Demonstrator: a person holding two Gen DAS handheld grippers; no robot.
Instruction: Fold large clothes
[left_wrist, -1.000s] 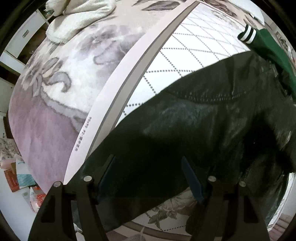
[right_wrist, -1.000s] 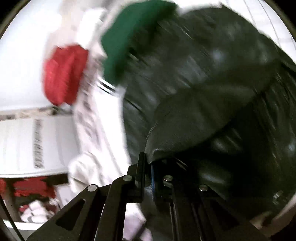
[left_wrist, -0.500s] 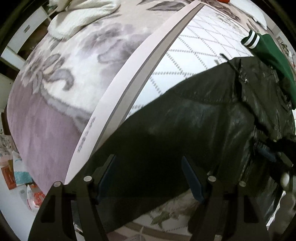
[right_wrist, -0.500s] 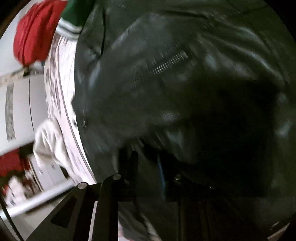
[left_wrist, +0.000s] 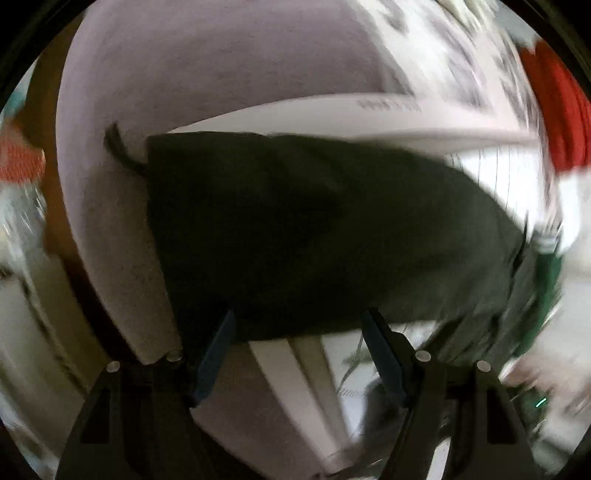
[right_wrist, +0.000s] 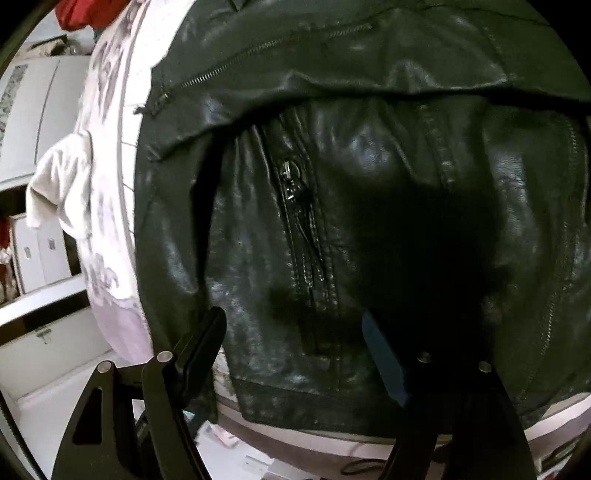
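Right wrist view: right gripper (right_wrist: 293, 341), jaws just opening, spread, releases black leather jacket (right_wrist: 369, 184), now lying folded on bed (right_wrist: 107, 192). Left gripper (left_wrist: 297, 354) spread, empty, swung aside. Fold placed.

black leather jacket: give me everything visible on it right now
The black leather jacket looks glossy and creased, with stitched seams, a zipped pocket and a long zipper on a part folded across the top. It lies on the floral bedspread, hem near the bed edge. Neither open gripper grips it.
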